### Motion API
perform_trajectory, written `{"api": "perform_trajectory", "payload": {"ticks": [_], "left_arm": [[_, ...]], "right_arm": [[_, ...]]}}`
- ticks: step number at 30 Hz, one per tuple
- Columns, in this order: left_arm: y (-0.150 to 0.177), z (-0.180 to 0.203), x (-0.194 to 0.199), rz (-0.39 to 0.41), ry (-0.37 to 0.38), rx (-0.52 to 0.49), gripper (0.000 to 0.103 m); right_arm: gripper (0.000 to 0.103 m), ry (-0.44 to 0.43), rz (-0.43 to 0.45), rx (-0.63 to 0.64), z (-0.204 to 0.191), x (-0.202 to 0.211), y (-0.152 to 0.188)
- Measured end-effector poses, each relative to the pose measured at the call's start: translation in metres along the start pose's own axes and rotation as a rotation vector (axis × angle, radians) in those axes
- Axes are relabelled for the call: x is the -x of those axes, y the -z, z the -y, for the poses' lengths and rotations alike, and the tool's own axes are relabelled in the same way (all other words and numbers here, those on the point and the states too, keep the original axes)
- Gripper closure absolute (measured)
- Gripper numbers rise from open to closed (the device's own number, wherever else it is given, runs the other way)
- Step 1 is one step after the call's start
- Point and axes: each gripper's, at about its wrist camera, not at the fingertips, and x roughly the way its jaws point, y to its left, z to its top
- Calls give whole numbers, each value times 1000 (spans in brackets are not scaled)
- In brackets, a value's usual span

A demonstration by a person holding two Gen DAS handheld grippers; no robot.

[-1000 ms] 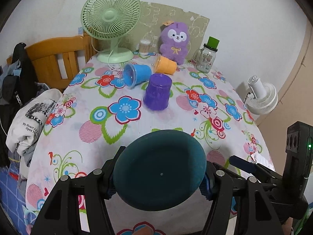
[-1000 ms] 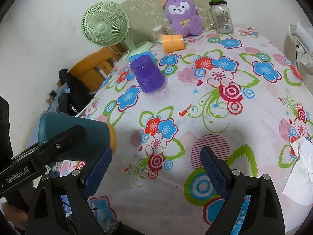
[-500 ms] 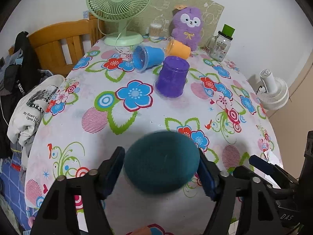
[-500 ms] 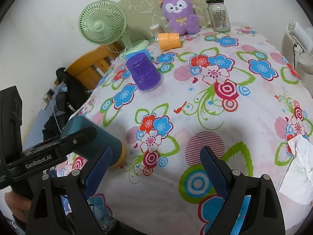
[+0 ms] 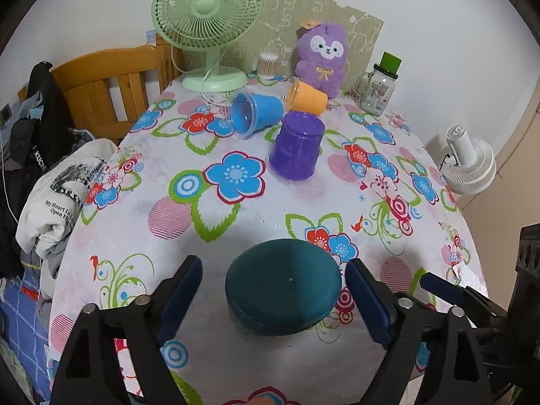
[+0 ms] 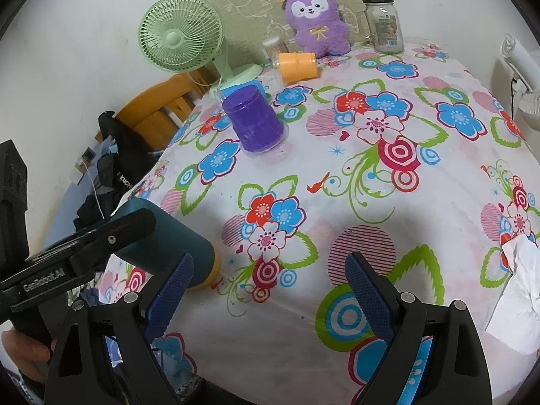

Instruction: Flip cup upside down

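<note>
A dark teal cup [image 5: 282, 287] stands upside down on the flowered tablecloth [image 5: 189, 209], its flat base facing me; in the right wrist view it shows as the teal cup [image 6: 175, 246] with an orange rim down on the cloth. My left gripper [image 5: 274, 298] is open, its blue pads on either side of the cup and apart from it. My right gripper [image 6: 268, 298] is open and empty over the near part of the table. A purple cup [image 5: 297, 152] stands upside down further back. A blue cup [image 5: 258, 112] and an orange cup [image 5: 305, 97] lie on their sides behind it.
A green desk fan [image 5: 209, 30], a purple plush toy [image 5: 322, 57], a glass jar with a green lid [image 5: 378, 91] and a small swab pot [image 5: 268, 65] stand along the back. A wooden chair [image 5: 108, 87] with clothes is at left. Crumpled paper [image 6: 519, 290] lies at the right edge.
The left gripper lowered the teal cup onto the cloth, opened and let it go. The cup now stands free between the pads. The right gripper stayed open.
</note>
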Motion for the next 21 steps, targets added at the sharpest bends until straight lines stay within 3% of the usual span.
{"api": "perform_trajectory", "payload": {"ticks": [10, 21], "left_arm": [[4, -3, 22, 78, -18, -7, 4], [7, -27, 49, 155, -26, 69, 0]], "right_arm": [[10, 22, 33, 26, -13, 8, -4], [10, 17, 89, 39, -29, 23, -9]]}}
